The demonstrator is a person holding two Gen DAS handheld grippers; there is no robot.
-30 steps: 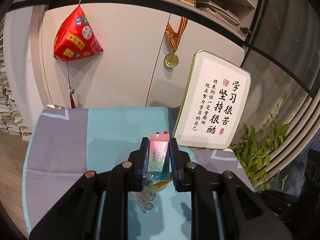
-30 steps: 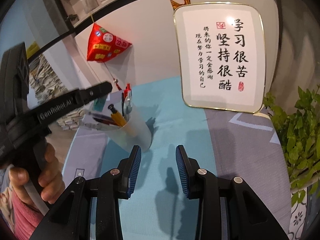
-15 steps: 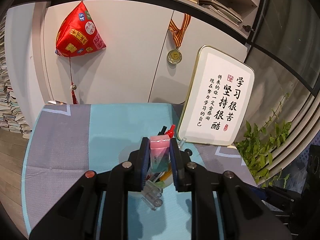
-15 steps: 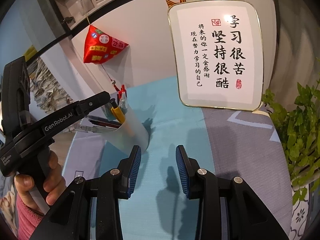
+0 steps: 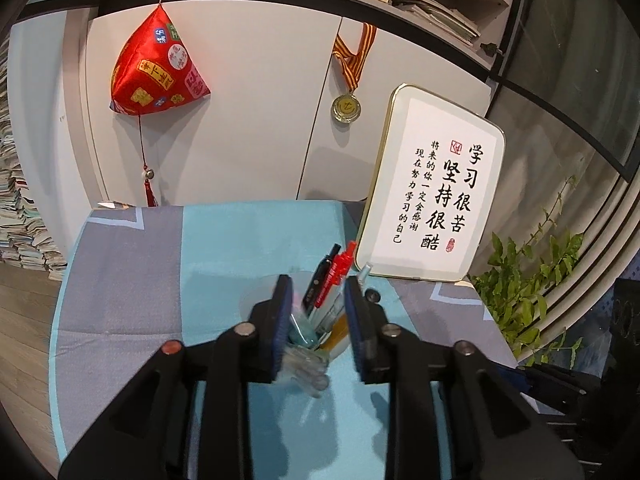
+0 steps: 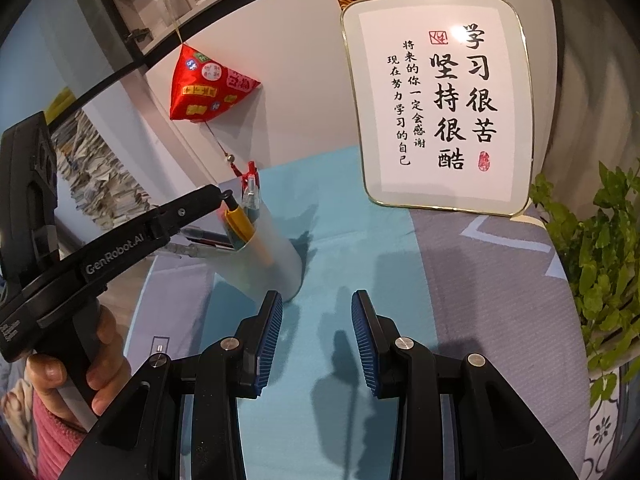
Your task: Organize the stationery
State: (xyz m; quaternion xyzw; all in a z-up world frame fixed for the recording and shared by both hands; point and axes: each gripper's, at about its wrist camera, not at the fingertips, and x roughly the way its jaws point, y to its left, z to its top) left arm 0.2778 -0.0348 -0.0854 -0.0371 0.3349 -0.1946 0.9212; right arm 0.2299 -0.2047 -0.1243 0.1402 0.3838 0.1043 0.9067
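Observation:
A translucent pen cup (image 5: 262, 298) stands on the blue and grey cloth and holds several pens (image 5: 332, 276). My left gripper (image 5: 316, 320) hovers right over the cup's mouth, its jaws opening and its pads touching nothing. A pink and teal eraser (image 5: 302, 330) shows blurred below the jaws, inside the cup. In the right wrist view the cup (image 6: 276, 264) is left of centre, with the left gripper's fingertips (image 6: 216, 194) at its rim. My right gripper (image 6: 318, 332) is open and empty above the cloth, to the right of the cup.
A framed calligraphy board (image 6: 440, 100) leans at the back right, and a potted plant (image 6: 600, 264) stands at the right edge. Loose pens (image 6: 208, 238) lie on the cloth left of the cup. A hand (image 6: 100, 360) holds the left gripper's handle.
The left gripper's jaws have parted and let go of the pink and teal eraser, which has sunk among the pens in the cup. The right gripper has stayed as it was.

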